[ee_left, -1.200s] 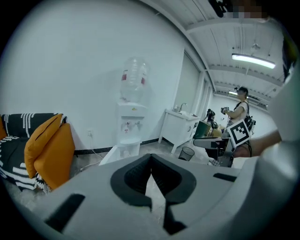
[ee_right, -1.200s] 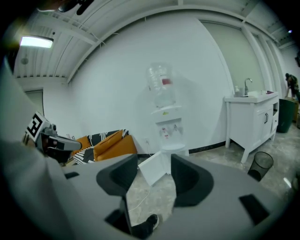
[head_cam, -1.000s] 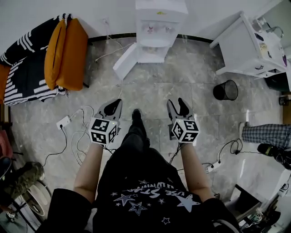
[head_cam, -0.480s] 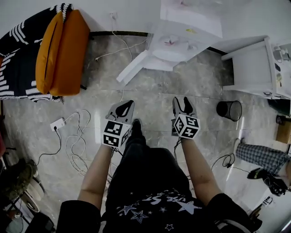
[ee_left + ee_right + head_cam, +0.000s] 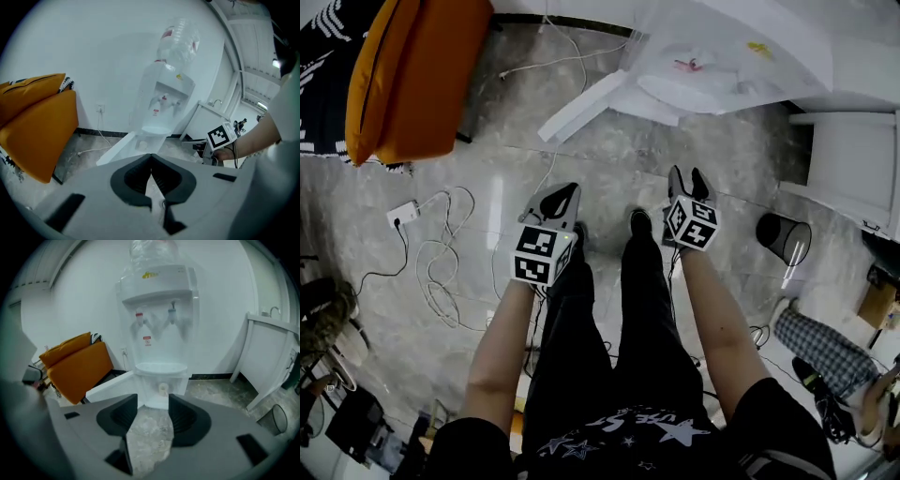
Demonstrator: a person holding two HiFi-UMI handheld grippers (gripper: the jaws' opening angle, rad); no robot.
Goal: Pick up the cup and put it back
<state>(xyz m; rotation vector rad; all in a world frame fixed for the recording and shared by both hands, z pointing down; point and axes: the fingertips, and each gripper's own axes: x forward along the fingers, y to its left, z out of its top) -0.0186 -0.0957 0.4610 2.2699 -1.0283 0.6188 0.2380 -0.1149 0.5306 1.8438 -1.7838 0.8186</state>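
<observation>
A small pale cup (image 5: 163, 389) stands in the open lower compartment of the white water dispenser (image 5: 159, 301), behind its swung-out door (image 5: 586, 105). Both grippers hang over the floor, short of the dispenser and pointing toward it. My left gripper (image 5: 565, 192) is shut, its jaw tips (image 5: 151, 157) touching with nothing between them. My right gripper (image 5: 689, 176) is open and empty. Its jaws (image 5: 153, 401) have just closed a little, and between them I see only floor, with the cup beyond. In the head view the cup is hidden.
An orange cushion (image 5: 412, 75) leans on a striped seat at the left. Cables and a power strip (image 5: 401, 216) lie on the floor at the left. A black bin (image 5: 787, 239) and a white cabinet (image 5: 853, 178) stand at the right. Another person's legs (image 5: 820, 347) are at the lower right.
The person has stepped forward. Both grippers have moved closer to the dispenser, which now fills the top of the head view, and they have sunk lower.
</observation>
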